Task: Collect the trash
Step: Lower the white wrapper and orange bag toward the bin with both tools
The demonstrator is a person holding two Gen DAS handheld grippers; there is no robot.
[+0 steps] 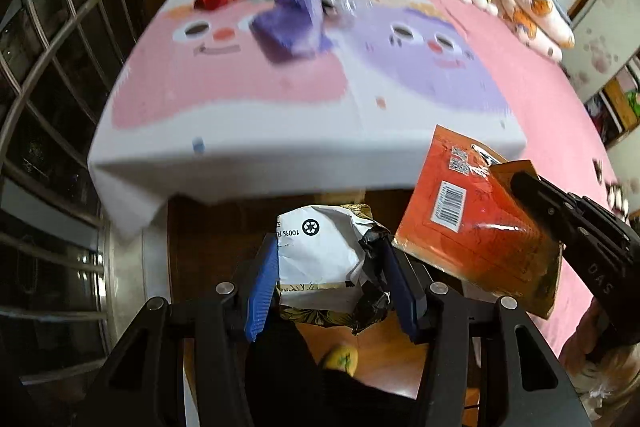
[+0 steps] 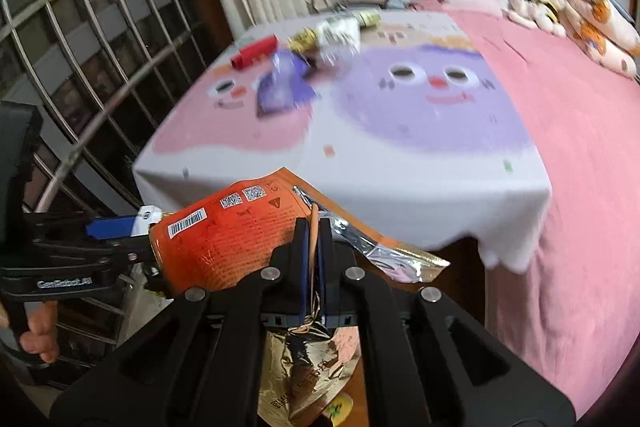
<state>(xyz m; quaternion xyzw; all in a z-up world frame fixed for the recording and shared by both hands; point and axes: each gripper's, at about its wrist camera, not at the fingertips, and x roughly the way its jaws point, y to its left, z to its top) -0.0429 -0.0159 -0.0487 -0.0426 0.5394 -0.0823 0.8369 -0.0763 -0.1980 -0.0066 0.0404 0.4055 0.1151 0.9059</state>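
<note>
Left tool (image 1: pixel 332 267) gripping crumpled wrapper (image 1: pixel 324 247), right tool (image 2: pixel 316 239) pinching orange packet (image 2: pixel 228 239) edge

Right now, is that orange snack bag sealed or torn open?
Torn open. The orange snack bag has a ragged edge peeled back, baring its silver lining, in the right wrist view. Whether anything remains inside cannot be told.

- L gripper (image 1: pixel 332 283): black linkage frame, blue ribbed pads (image 1: pixel 262 291), silver screws behind the pads.
- R gripper (image 2: pixel 314 259): black frame w/ silver screws, dark blue pads.
- White "GenRobot.AI" lettering on L gripper's side; bare-skin fingers (image 2: pixel 40 335) on its handle.
</note>
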